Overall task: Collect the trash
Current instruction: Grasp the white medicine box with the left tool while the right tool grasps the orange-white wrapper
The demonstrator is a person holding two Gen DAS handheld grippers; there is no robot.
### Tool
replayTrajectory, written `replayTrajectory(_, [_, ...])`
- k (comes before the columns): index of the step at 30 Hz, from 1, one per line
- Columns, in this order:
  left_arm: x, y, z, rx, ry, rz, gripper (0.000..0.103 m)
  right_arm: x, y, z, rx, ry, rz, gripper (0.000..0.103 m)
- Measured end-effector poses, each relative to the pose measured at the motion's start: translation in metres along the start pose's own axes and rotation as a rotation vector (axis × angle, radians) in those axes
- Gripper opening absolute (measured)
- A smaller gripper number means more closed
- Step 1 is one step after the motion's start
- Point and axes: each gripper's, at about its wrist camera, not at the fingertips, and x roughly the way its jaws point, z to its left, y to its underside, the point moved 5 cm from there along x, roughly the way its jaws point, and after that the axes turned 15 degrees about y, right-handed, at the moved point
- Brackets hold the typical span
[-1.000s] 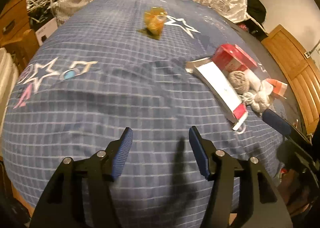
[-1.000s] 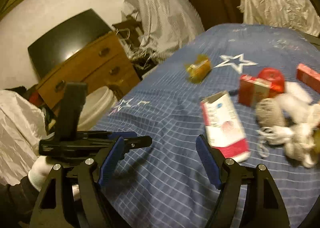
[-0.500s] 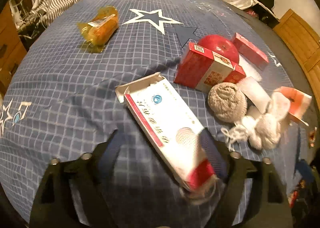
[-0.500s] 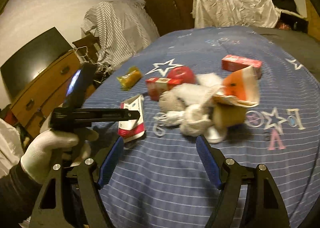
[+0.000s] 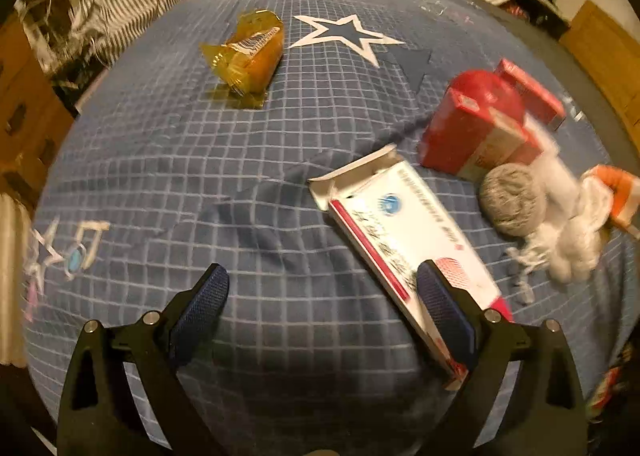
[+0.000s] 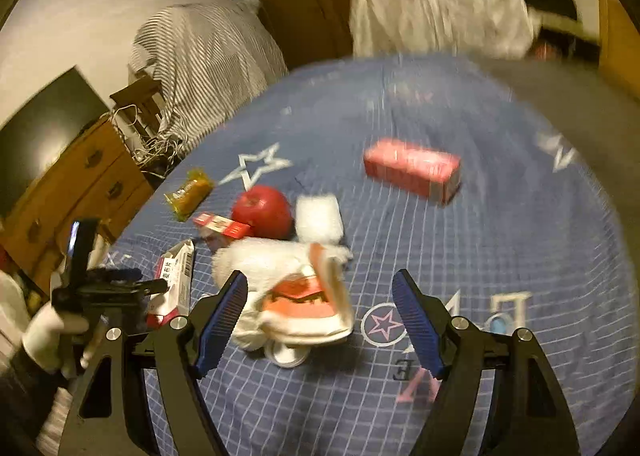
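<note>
The bed [image 5: 280, 160] has lots of bare blue cover left of the trash. The left claw [image 5: 320, 308] has just been opening wide, its right finger over the white box [image 5: 404, 240], nothing pinched. The right claw [image 6: 320, 320] is spread and empty above the orange wrapper [image 6: 308, 304].

The left gripper [image 5: 322, 294] is pointed steeply downward; its jaws have just been opened wide, and nothing is pressed between the blue-padded fingers [image 5: 200, 306]. It is held by a white-gloved left hand [image 6: 48, 332]. The right gripper [image 6: 320, 320] is angled downward, its fingers [image 6: 416, 320] spread apart and empty.
</note>
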Motion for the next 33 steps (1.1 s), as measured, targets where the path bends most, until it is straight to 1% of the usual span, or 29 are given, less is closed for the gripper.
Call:
replayTrajectory(2, [-0.002, 0.002, -0.004, -0.028, 0.049, 0.002, 0.092, 0.019, 0.002, -0.001, 0.009, -0.026, 0.043, 0.065])
replayTrajectory(3, [-0.001, 0.004, -0.007, -0.038, 0.058, 0.0, 0.092, 0.026, 0.003, 0.001, 0.003, -0.032, 0.054, 0.064])
replayTrajectory(4, [0.0, 0.004, -0.01, -0.04, 0.06, -0.002, 0.092, 0.031, 0.006, 0.006, -0.01, -0.044, 0.062, 0.06])
replayTrajectory(5, [0.001, 0.004, -0.015, -0.04, 0.054, -0.007, 0.092, 0.035, 0.011, 0.011, -0.018, -0.045, 0.064, 0.055])
replayTrajectory(6, [0.003, 0.003, -0.017, -0.037, 0.041, -0.01, 0.092, 0.038, 0.014, 0.016, -0.04, -0.039, 0.065, 0.053])
replayTrajectory(8, [0.012, 0.0, -0.026, -0.028, 0.003, -0.008, 0.092, 0.043, 0.018, 0.022, -0.06, -0.023, 0.06, 0.044])
replayTrajectory(9, [0.016, -0.002, -0.029, -0.02, -0.01, -0.004, 0.092, 0.044, 0.019, 0.024, -0.066, -0.012, 0.053, 0.042])
replayTrajectory(10, [0.022, -0.004, -0.034, -0.003, -0.028, -0.004, 0.096, 0.044, 0.02, 0.024, -0.068, -0.003, 0.044, 0.035])
replayTrajectory(11, [0.027, -0.007, -0.037, 0.016, -0.053, -0.008, 0.097, 0.044, 0.02, 0.023, -0.068, 0.004, 0.036, 0.027])
replayTrajectory(12, [0.029, -0.007, -0.039, 0.028, -0.063, -0.011, 0.098, 0.041, 0.02, 0.023, -0.066, 0.011, 0.02, 0.023])
replayTrajectory(14, [0.03, -0.005, -0.041, 0.051, -0.074, -0.02, 0.098, 0.037, 0.02, 0.023, -0.075, 0.02, -0.003, 0.011])
replayTrajectory(17, [0.029, 0.001, -0.041, 0.059, -0.044, -0.042, 0.096, 0.028, 0.023, 0.026, -0.099, 0.029, -0.034, 0.011])
replayTrajectory(20, [0.02, 0.01, -0.033, 0.041, 0.03, -0.056, 0.083, 0.019, 0.032, 0.027, -0.102, 0.029, -0.059, 0.01])
replayTrajectory(21, [0.015, 0.013, -0.031, 0.042, 0.06, -0.065, 0.07, 0.012, 0.035, 0.028, -0.105, 0.043, -0.083, 0.01])
replayTrajectory(22, [0.011, 0.015, -0.029, 0.038, 0.078, -0.07, 0.049, 0.009, 0.036, 0.026, -0.103, 0.048, -0.095, 0.01])
replayTrajectory(23, [0.006, 0.018, -0.026, 0.028, 0.085, -0.072, 0.04, 0.005, 0.037, 0.025, -0.096, 0.053, -0.111, 0.01])
replayTrajectory(24, [0.004, 0.02, -0.024, 0.028, 0.079, -0.074, 0.026, -0.001, 0.039, 0.025, -0.084, 0.055, -0.131, 0.01])
replayTrajectory(25, [0.002, 0.022, -0.022, 0.028, 0.073, -0.076, 0.023, -0.006, 0.041, 0.025, -0.077, 0.06, -0.146, 0.01])
replayTrajectory(27, [0.0, 0.028, -0.022, 0.01, 0.107, -0.084, 0.022, -0.014, 0.045, 0.027, -0.059, 0.063, -0.173, 0.01])
replayTrajectory(29, [0.0, 0.032, -0.022, -0.015, 0.15, -0.08, 0.022, -0.018, 0.05, 0.03, -0.045, 0.049, -0.175, 0.01])
replayTrajectory(31, [-0.001, 0.034, -0.022, -0.042, 0.209, -0.068, 0.024, -0.022, 0.055, 0.034, -0.04, 0.039, -0.175, 0.01])
replayTrajectory(32, [0.0, 0.035, -0.026, -0.028, 0.244, -0.054, 0.024, -0.024, 0.058, 0.035, -0.04, 0.033, -0.173, 0.01])
replayTrajectory(33, [0.001, 0.033, -0.031, -0.002, 0.251, -0.043, 0.024, -0.025, 0.059, 0.036, -0.04, 0.028, -0.17, 0.01])
